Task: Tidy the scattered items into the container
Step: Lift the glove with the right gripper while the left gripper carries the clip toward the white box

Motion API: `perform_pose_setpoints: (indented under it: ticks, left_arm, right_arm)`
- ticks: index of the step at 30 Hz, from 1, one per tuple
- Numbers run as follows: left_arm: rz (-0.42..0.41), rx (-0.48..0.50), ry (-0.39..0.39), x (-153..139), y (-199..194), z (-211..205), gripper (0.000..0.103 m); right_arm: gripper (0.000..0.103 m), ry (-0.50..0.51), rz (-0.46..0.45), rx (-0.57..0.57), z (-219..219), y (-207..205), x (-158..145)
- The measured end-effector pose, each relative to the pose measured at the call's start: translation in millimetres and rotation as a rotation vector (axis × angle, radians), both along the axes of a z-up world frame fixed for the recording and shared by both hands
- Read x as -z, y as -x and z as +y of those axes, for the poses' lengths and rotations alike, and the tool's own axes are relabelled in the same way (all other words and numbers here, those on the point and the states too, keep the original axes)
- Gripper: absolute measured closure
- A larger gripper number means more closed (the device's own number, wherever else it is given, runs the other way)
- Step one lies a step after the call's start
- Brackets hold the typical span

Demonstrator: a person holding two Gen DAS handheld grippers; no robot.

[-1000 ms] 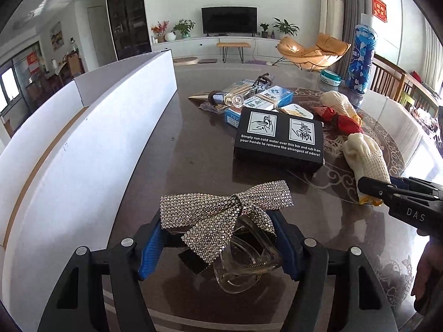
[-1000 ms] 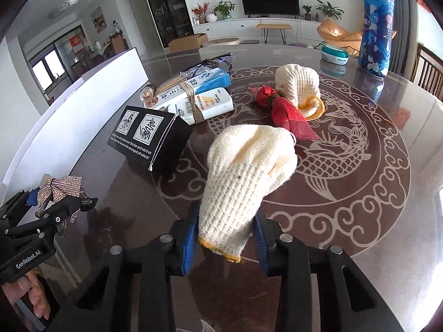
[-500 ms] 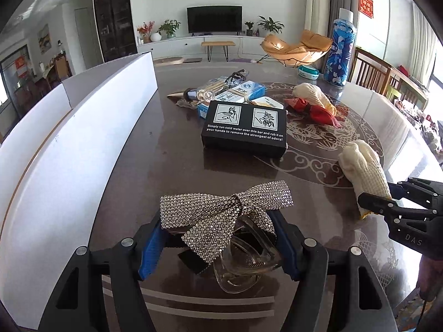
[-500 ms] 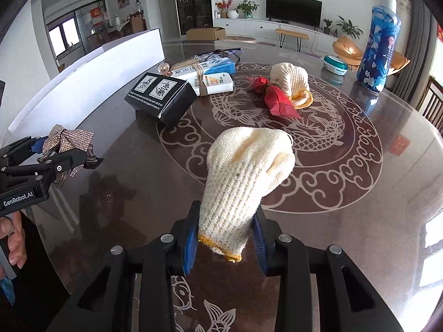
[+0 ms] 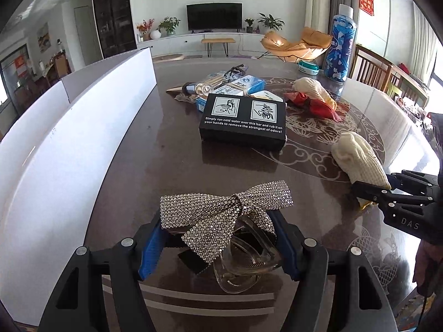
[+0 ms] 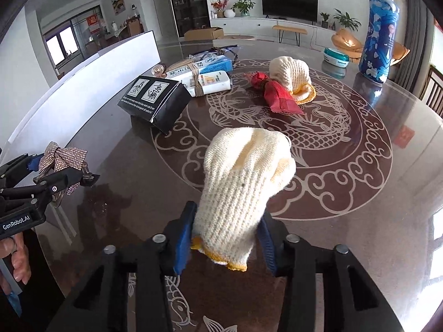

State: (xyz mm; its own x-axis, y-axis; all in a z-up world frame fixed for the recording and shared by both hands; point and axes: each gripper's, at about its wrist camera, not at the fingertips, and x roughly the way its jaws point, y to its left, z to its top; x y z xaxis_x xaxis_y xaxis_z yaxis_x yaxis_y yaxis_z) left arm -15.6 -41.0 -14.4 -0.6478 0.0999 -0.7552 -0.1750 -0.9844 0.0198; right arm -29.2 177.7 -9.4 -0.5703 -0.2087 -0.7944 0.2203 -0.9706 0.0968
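Compared with 1 s ago, both views sit higher and further back from the table (image 5: 171, 149): the black box (image 5: 243, 119) and the banded cartons (image 6: 200, 76) take up less of the frame and the room horizon is more level — both loads are now carried clear of the glass rather than resting on it. The white container wall (image 5: 83, 127) has stayed along the left side. Judgement: 2 picks are complete and the transport step toward the container is in hand; neither item is over its opening yet. Left gripper (image 5: 218, 238): blue pads (image 5: 151, 244) drawn in moderately, pinching the rhinestone bow hair clip (image 5: 224, 207) by its clear claw body, the bow lying flat across the top of both fingers. Right gripper (image 6: 225, 235): jaws narrower, clamped on the cuff end of the cream knit glove (image 6: 243, 191), the finger end standing free and slightly curled forward. The 2 grippers are held apart, with no contact between them or their loads. Still on the table: black box, cartons, a 2nd glove (image 6: 290, 78) touching a red pouch (image 6: 277, 96), and a blue bottle (image 6: 378, 30) at the far edge.
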Motion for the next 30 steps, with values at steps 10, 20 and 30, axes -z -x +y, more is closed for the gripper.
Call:
perform_pose_setpoints:
  ticks: [10,20,30]
  left_arm:
    - [0.025,0.013,-0.017,-10.6,-11.1,2.9,0.034]
    - [0.038,-0.028,-0.11,-32.7,-21.9,-17.6,0.034]
    - [0.145,-0.149,-0.164,-105.1,-28.2,-104.6,0.034]
  right_arm:
    - [0.07,0.059,0.06,-0.018,2.4,-14.5,-34.1]
    - [0.07,0.105,0.067,-0.048,-5.7,-21.0,-45.3]
    - [0.069,0.154,0.15,-0.161,-60.8,-13.2,-98.8]
